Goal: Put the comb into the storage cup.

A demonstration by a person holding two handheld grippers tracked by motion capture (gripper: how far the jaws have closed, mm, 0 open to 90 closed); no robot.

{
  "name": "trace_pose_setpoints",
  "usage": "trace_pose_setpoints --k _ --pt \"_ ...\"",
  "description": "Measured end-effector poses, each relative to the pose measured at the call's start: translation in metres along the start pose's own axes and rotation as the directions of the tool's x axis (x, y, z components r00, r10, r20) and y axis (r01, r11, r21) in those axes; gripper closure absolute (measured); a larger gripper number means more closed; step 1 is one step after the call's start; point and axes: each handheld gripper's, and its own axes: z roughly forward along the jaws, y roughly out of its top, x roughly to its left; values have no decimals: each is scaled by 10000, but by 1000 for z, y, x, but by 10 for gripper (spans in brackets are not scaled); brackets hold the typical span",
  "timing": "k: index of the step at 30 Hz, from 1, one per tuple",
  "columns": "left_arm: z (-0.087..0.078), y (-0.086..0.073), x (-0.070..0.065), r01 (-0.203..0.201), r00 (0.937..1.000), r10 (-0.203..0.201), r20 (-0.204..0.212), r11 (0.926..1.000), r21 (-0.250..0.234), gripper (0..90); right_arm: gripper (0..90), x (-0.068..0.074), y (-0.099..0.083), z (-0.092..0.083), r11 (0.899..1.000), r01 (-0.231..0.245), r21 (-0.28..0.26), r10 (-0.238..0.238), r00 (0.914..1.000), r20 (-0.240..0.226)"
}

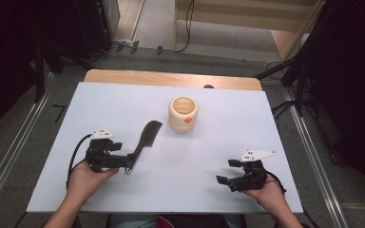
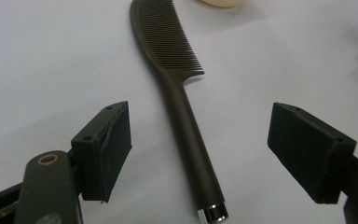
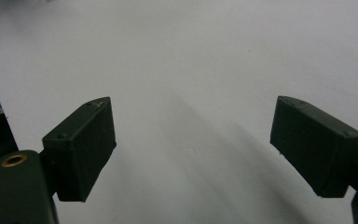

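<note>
The dark comb [image 2: 179,93] lies flat on the white worktop [image 1: 123,104], untouched, its handle between the wide-open left claw [image 2: 198,154]; gripping it remains. Beyond stands a wooden cup [image 1: 183,114]. The right claw [image 1: 228,172] gapes empty, well apart.

Left gripper [image 1: 123,159] and right gripper [image 1: 225,172] both gape wide.

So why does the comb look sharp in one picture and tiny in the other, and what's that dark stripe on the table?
In the left gripper view the comb is close, so its teeth look crisp; in the high view it is far off and small; in the right gripper view the soft dark stripe on the table is a blurry shadow.
</note>
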Motion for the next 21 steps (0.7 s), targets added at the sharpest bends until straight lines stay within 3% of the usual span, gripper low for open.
trace_pose_setpoints --k 14,21 --pt "21 21 -9 -136 9968 150 -781 9997 196 236 125 0 1 1 10000 -26 -53 26 10000 10" --pt "27 24 -13 -209 9956 229 -910 9995 226 242 125 0 1 1 10000 -4 -44 4 10000 22"
